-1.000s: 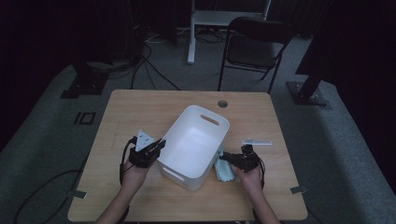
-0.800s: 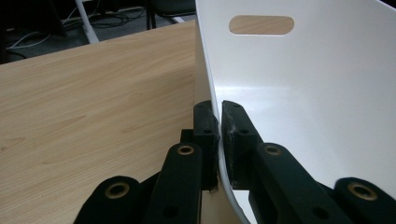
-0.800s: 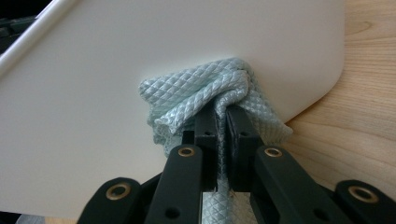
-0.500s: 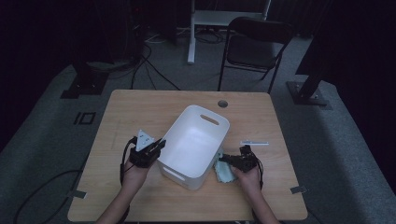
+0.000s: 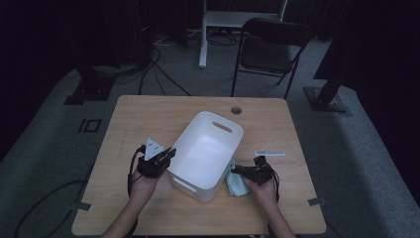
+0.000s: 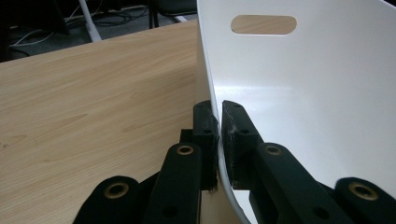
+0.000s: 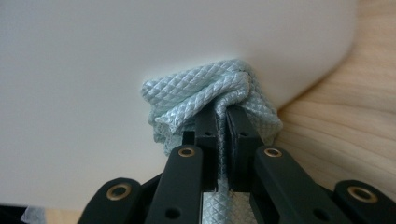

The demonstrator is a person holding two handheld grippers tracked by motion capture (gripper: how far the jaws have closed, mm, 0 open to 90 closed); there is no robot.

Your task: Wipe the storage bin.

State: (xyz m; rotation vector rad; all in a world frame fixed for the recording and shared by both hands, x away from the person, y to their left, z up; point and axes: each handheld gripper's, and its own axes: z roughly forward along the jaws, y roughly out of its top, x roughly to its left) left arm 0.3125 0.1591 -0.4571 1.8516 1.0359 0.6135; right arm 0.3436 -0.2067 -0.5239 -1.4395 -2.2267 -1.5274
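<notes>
From the high view, a white tub (image 5: 205,153) sits in the middle of a wooden table (image 5: 148,111), turned a bit slantwise. The left gripper (image 5: 166,154) is at the tub's left wall, and a hand (image 5: 141,186) holds it from below. The right gripper (image 5: 236,171) is just beside the tub's right wall, low down, where a pale green cloth (image 5: 237,184) lies on the table, touching the tub. A small white stick-like thing (image 5: 270,153) lies near that side, apart from the tub. A black chair (image 5: 272,47) stands behind the table.

In the left gripper view, the two black jaws pinch the thin wall of the tub (image 6: 299,93) — one jaw outside, one inside, closed tight on it. The tub's handle hole (image 6: 264,24) is up above.

In the right gripper view, the jaws are squeezed together on the cloth (image 7: 210,91) — it bunches up around the tips and presses against the outside of the tub (image 7: 140,42).
</notes>
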